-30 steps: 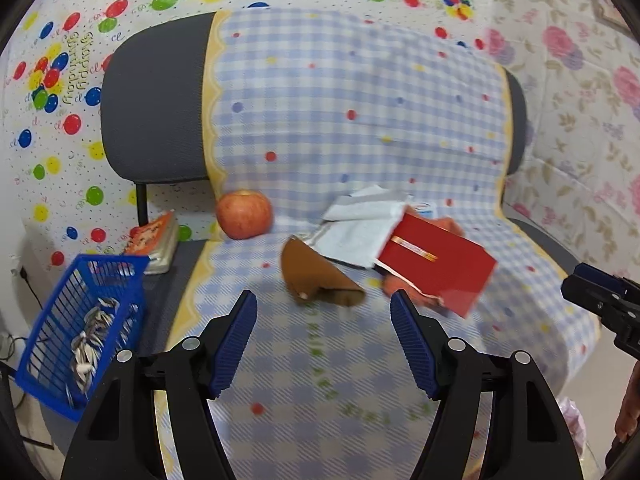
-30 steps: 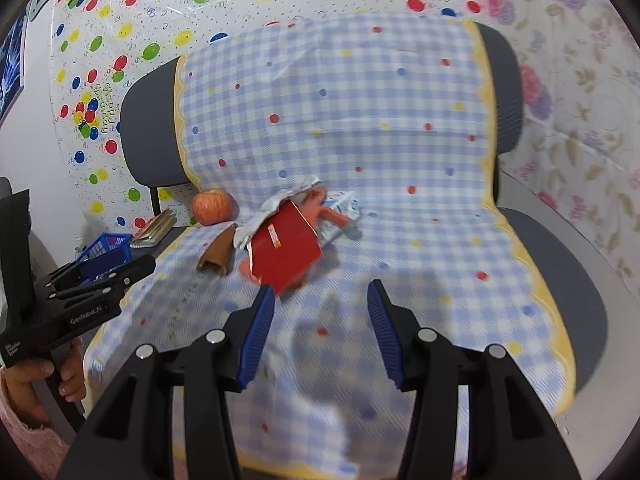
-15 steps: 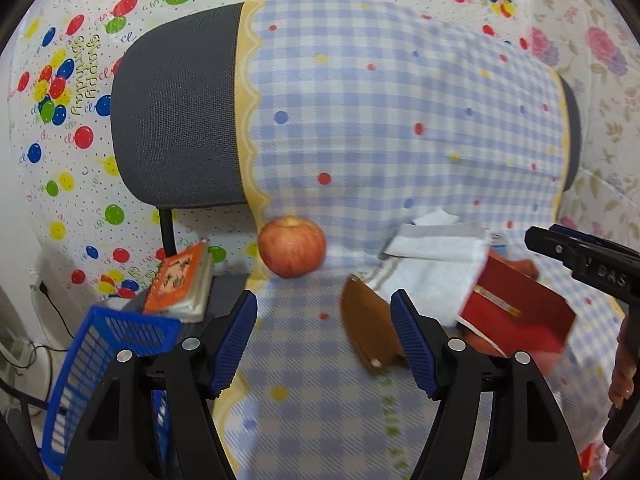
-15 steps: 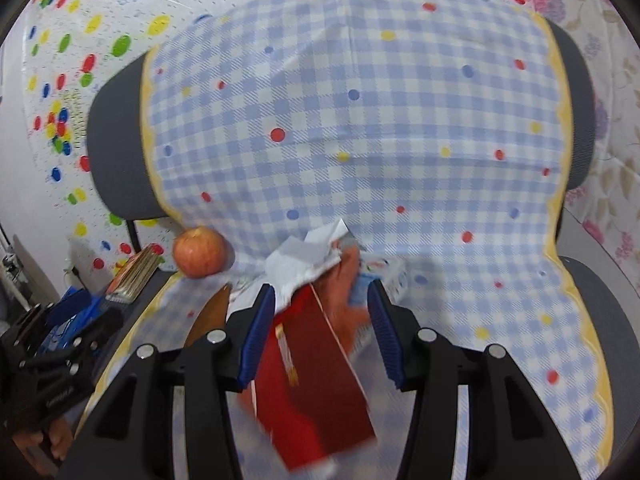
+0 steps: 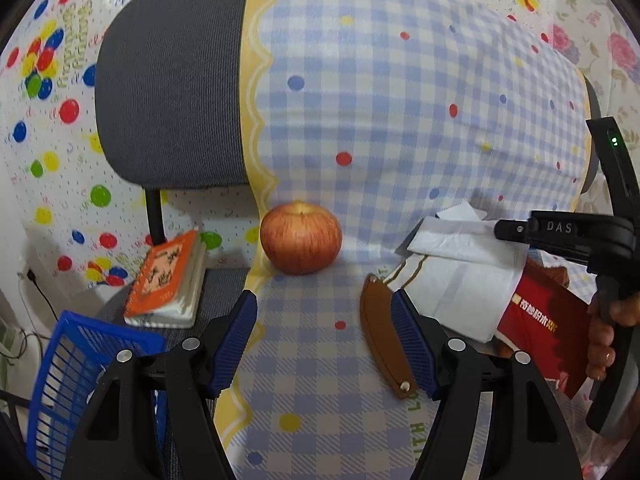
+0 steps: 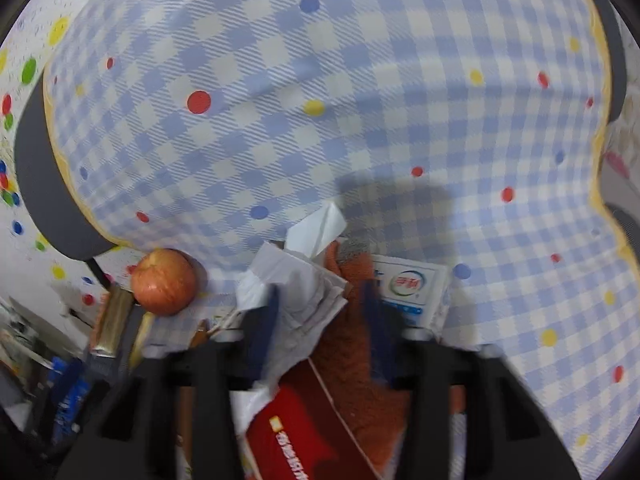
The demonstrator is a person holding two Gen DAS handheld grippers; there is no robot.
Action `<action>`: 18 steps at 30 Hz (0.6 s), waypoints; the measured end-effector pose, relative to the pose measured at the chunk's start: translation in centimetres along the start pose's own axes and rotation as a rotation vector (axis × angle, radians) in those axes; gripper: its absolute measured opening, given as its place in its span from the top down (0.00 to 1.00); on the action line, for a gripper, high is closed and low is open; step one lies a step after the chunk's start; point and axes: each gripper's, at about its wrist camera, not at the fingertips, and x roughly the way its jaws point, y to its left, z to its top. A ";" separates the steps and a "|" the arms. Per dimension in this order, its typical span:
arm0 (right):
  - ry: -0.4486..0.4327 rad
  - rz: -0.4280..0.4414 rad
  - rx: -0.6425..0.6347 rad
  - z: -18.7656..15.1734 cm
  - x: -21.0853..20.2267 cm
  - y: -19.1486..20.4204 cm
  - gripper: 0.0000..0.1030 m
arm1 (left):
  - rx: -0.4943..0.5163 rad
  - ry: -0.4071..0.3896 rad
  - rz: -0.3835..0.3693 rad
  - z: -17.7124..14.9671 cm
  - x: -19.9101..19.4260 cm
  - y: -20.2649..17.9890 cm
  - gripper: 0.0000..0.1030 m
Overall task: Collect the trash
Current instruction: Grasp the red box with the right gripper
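**Right gripper closing over the paper pile on the chair seat**

Right gripper (image 6: 320,320): jaws were closing, blurred, with crumpled white paper (image 6: 300,296) and the edge of an orange cloth (image 6: 352,344) between them; whether the pads pressed yet could not be told. Left gripper (image 5: 324,344): jaws stood wide with nothing between them, over the checked cover (image 5: 320,360).

Landmark: apple (image 5: 301,238). The white paper lay just right of the apple, overlapping a red carton (image 5: 544,328); a brown strap (image 5: 380,344) lay in front of it. A blue basket (image 5: 68,380) sat to the apple's left, past an orange booklet (image 5: 164,280).

Judgement: paper was light, soft, crushable, best pinched at a raised crease. Carton was stiffer and slick; take it by an edge. Layers may snag together.
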 end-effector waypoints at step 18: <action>-0.106 0.071 -0.501 -7.9 -9.1 6.5 0.72 | -0.039 -0.039 0.043 -2.0 -4.3 1.8 0.32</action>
